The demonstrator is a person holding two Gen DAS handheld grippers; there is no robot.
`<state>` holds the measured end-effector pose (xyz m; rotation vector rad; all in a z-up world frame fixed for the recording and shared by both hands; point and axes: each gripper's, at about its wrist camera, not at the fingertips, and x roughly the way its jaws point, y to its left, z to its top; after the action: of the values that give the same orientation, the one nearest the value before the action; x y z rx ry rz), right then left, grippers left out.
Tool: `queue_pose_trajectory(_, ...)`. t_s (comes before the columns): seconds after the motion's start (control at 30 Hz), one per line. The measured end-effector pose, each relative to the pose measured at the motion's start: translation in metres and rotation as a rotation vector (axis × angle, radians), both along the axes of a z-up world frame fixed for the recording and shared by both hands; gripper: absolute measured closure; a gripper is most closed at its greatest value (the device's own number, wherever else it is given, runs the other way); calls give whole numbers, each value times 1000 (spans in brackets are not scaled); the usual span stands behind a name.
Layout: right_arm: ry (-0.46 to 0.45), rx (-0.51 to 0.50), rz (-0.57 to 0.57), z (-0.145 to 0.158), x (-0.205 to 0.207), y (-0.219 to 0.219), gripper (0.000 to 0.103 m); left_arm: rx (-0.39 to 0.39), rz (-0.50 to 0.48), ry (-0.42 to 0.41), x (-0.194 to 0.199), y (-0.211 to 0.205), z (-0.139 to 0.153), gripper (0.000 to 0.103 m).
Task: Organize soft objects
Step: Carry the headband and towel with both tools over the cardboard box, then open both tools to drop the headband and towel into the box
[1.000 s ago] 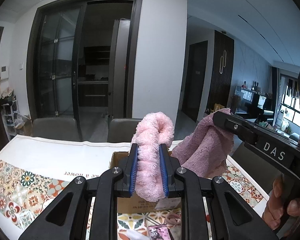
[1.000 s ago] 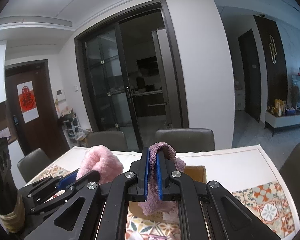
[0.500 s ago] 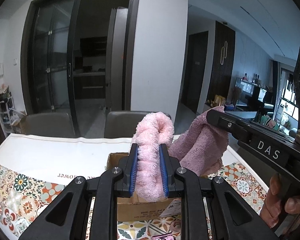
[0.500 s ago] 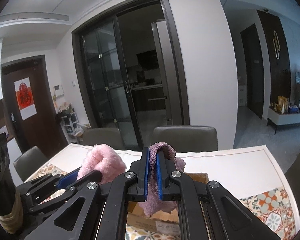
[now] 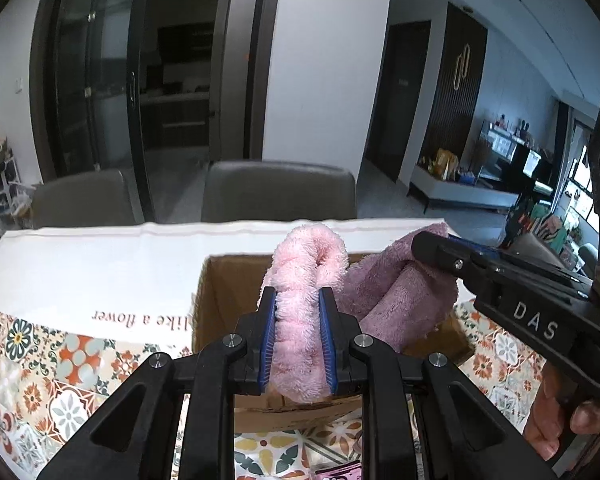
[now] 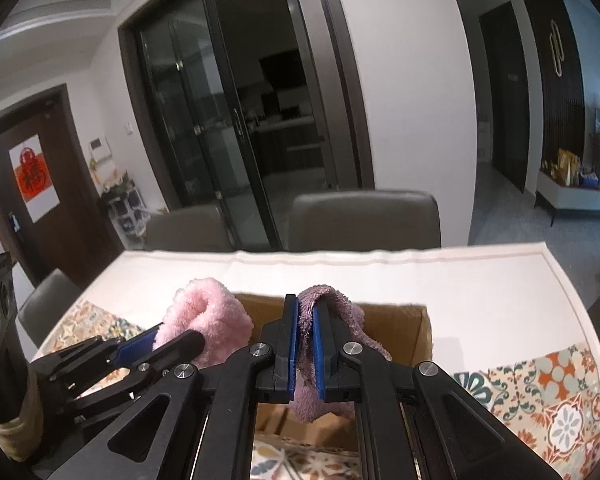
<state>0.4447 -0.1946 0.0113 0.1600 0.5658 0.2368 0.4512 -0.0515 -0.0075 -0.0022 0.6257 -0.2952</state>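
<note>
My left gripper [image 5: 297, 300] is closed on a fluffy pale pink plush towel [image 5: 305, 280]. The blue-lined pads [image 5: 269, 336] press on it from both sides, the jaws standing only a little apart with the fabric bunched between them. The folded top of the pale pink towel loops above the fingertips, and its lower end hangs below them.

My right gripper [image 6: 306, 312] is clamped nearly shut on a mauve terry cloth [image 6: 332, 320]. A thin fold of the cloth is pinched between the blue pads, the rest draping over the right finger and hanging below the jaws. In the left wrist view my right hand [image 5: 556, 412] shows at the lower right edge, wrapped around the black handle marked DAS.

Both cloths are held over an open brown cardboard box [image 5: 216, 292] that stands on the table. The pink one is on the left side of the opening and the mauve one on the right, the two just beside each other. I cannot tell whether either cloth touches the box floor.

The box rests on a tablecloth with a white band and a patterned tile print [image 5: 40, 360]. Two grey upholstered chairs [image 6: 364, 216] stand at the far edge of the table.
</note>
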Motion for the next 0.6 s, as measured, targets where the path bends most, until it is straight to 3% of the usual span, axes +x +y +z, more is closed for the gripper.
queue_pose_trajectory(0.23, 146, -7, 2, -39, 22, -6, 95, 50, -12, 85, 15, -11, -24, 81)
queue_pose_trajectory(0.47, 236, -27, 10, -63, 30, -9, 95, 78, -9, 140, 23, -12, -42, 77)
queue_pose_trajectory(0.53, 251, -33, 14, -66, 32, -9, 94, 82, -7, 147, 23, -12, -43, 72)
queue_pose_trajectory(0.6, 264, -46, 16, -69, 33, -8, 92, 86, -8, 153, 25, -11, -44, 58)
